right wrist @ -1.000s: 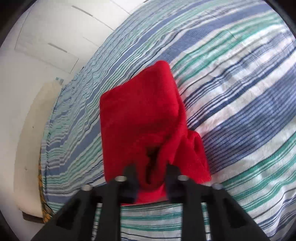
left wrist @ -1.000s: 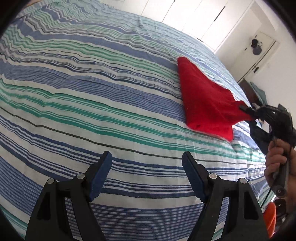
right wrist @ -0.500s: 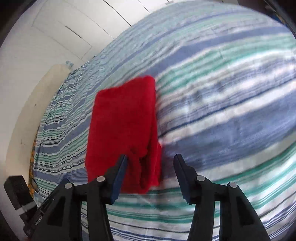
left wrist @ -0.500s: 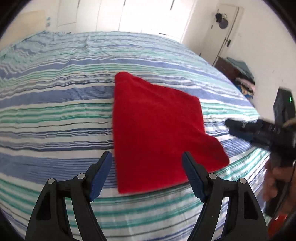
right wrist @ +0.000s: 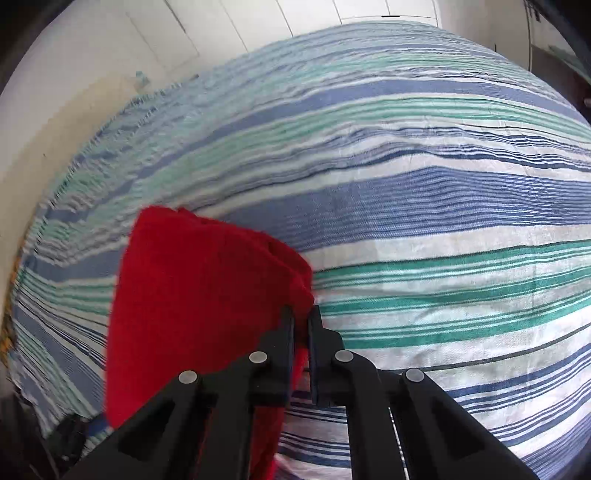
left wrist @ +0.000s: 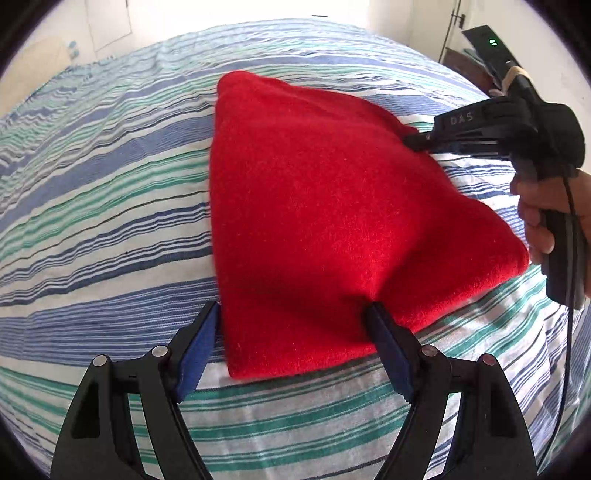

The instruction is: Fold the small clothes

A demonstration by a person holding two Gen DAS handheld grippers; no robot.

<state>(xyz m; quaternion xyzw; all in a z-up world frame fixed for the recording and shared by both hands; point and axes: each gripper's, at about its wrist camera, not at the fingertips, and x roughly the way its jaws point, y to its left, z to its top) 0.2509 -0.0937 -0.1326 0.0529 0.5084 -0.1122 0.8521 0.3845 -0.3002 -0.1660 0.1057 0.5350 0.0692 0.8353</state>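
Right gripper, released half second ago, now clenched on far corner of red cloth lying on striped bed. Left gripper has closed in, jaws spread astride near corner. Next fold looks imminent.

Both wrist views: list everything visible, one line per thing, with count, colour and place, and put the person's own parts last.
red cloth: one, red, folded, lying on the bed between the two grippers.
bedspread: one, white with blue and green stripes, covering the whole bed under the cloth.
cupboard doors: several, white, on the wall behind the bed.
dark furniture: one piece, dark brown, by the wall at the bed's far right corner; its contents are too small to tell.
left gripper: one, black with blue pads, open, its fingers straddling the cloth's near corner.
right gripper: one, black, shut on the cloth's far right corner.
right hand: one, bare skin, wrapped around the right gripper's handle.
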